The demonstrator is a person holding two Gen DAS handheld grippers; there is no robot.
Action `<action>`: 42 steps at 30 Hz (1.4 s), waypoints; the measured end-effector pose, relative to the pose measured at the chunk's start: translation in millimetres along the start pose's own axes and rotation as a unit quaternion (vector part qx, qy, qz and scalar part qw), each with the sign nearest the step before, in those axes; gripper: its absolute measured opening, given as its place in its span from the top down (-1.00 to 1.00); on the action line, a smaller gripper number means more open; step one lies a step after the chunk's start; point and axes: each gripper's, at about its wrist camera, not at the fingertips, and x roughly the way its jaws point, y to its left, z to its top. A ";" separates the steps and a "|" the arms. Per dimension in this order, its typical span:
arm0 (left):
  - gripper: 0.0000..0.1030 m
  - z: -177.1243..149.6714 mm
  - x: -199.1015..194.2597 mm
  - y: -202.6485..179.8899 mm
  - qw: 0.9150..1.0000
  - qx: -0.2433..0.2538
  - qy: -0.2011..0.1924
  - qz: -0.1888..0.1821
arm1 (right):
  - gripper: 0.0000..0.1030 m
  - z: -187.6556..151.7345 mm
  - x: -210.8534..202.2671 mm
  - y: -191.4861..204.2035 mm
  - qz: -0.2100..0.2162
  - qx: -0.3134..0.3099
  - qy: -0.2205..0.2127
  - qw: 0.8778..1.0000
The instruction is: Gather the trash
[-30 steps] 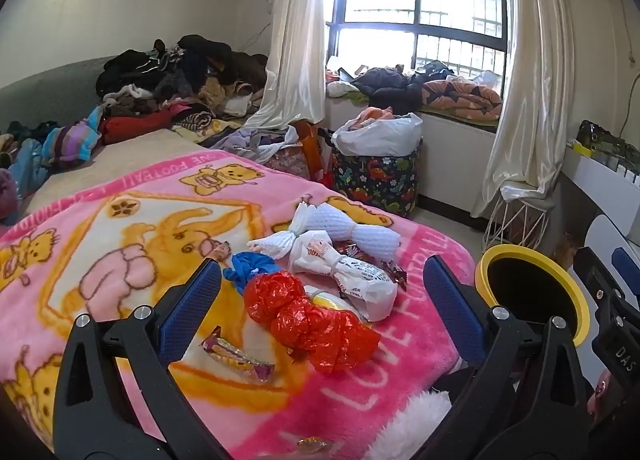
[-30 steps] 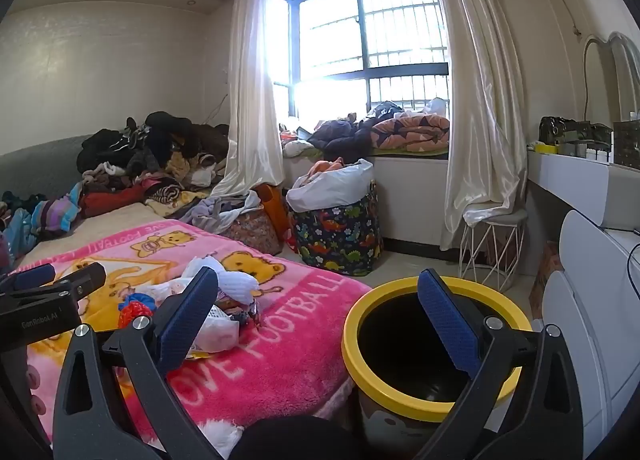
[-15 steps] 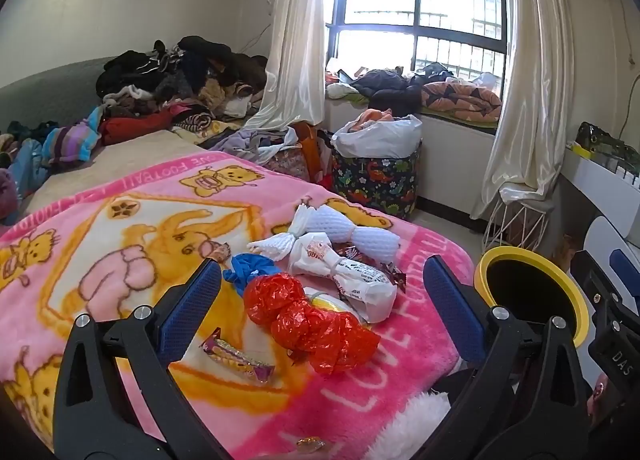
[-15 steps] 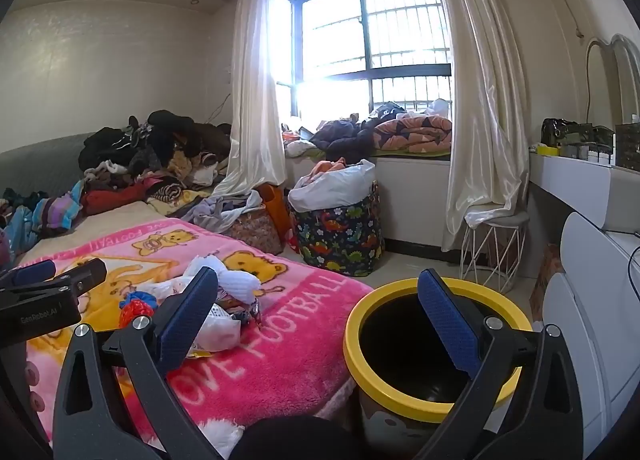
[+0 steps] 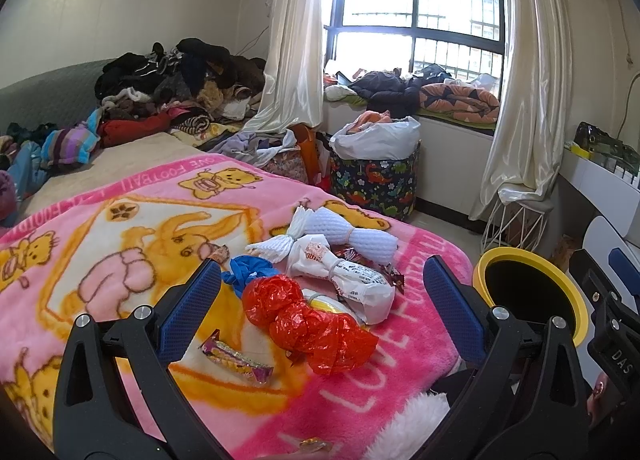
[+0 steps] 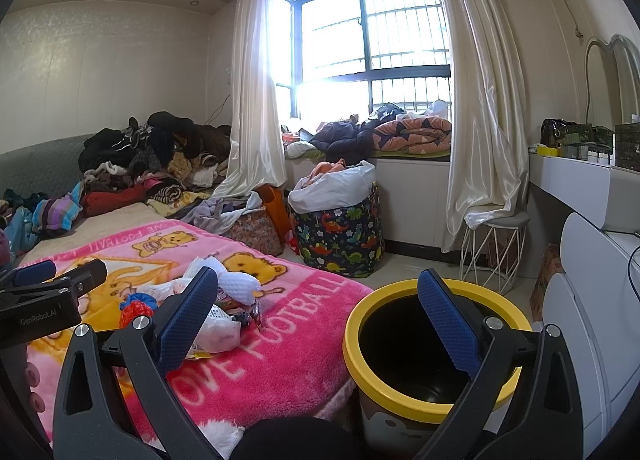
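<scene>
The trash lies in a loose pile on the pink cartoon-print fleece blanket [image 5: 120, 244] that covers the bed: a crumpled red plastic bag [image 5: 304, 316] at the centre of the left wrist view, a knotted blue plastic scrap [image 5: 248, 272] touching it at 11 o'clock, a tied white printed plastic bag [image 5: 344, 280] at 2 o'clock, a white foam net sleeve [image 5: 352, 236] beyond that at 1 o'clock, and a shiny purple-and-gold snack wrapper [image 5: 236, 356] lying apart at 7 o'clock. Nothing has been collected yet. Over the last second almost nothing has changed: both views hold nearly the same framing, with only a slight drift, so I judge this a pause before the first pick rather than a step in progress. The left gripper [image 5: 320, 304] hovers above the blanket with its 2 blue-padded fingers spread wide, framing the red bag but touching nothing. The right gripper [image 6: 320, 320] is likewise spread and empty, aimed at the round bin with a yellow rim and black inside [image 6: 432, 344], which stands on the floor just beside the bed's edge, at 3 o'clock of the pile. The bin looks empty. Farther out, at 12 o'clock, a dinosaur-print fabric basket [image 5: 376, 184] sits below the barred window [image 5: 420, 4], and heaped clothes [image 5: 176, 80] fill the far end of the bed at 10 o'clock.
</scene>
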 end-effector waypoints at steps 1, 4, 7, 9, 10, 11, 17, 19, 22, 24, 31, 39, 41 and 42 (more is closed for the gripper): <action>-0.79 -0.1 -0.1 0.1 1.000 0.000 0.000 -0.001 | -0.88 0.0 0.0 -0.1 0.000 0.000 0.000 1.000; -0.79 0.0 -0.1 0.0 1.000 0.000 0.000 0.000 | -0.88 0.0 0.0 -0.1 0.000 0.000 -0.001 1.000; -0.79 0.0 0.0 0.0 1.000 0.001 -0.001 0.000 | -0.88 -0.2 0.3 0.0 0.000 0.000 0.000 1.000; -0.79 -0.1 -0.3 0.1 1.000 0.000 -0.001 0.000 | -0.88 -0.2 0.3 0.0 0.000 0.000 -0.001 1.000; -0.79 -0.1 -0.3 0.2 1.000 -0.001 -0.001 -0.001 | -0.88 -0.3 0.4 0.0 0.000 0.000 -0.001 1.000; -0.79 -0.1 -0.3 0.0 1.000 0.000 -0.001 0.000 | -0.88 -0.3 0.5 0.1 0.000 0.000 0.000 1.000; -0.79 -0.1 -0.1 0.1 1.000 0.000 -0.002 0.000 | -0.88 -1.2 0.5 -0.5 0.001 0.000 0.000 1.000; -0.79 -0.1 -0.4 0.0 1.000 0.000 -0.002 -0.001 | -0.88 -2.0 0.2 -0.8 0.001 0.000 0.001 1.000; -0.79 -0.1 -0.5 0.1 1.000 0.000 -0.002 -0.001 | -0.88 0.3 2.5 1.3 0.002 0.000 0.000 1.000; -0.79 -0.1 -0.6 0.0 1.000 0.000 -0.003 -0.001 | -0.88 0.8 2.2 2.8 0.003 0.000 0.001 1.000; -0.79 0.0 0.1 0.4 1.000 0.000 -0.005 -0.001 | -0.88 1.8 2.2 9.0 0.015 0.005 0.004 1.000; -0.79 15.9 9.0 14.8 1.000 -0.014 -0.008 0.011 | -0.88 3.2 8.6 16.0 0.040 -0.007 0.016 0.999; -0.79 16.3 2.0 20.7 1.000 -0.017 -0.011 0.017 | -0.88 4.9 13.0 21.2 0.052 -0.013 0.019 0.998; -0.79 17.8 4.3 24.6 0.999 -0.021 -0.009 0.022 | -0.88 5.5 14.7 22.5 0.056 -0.015 0.020 0.998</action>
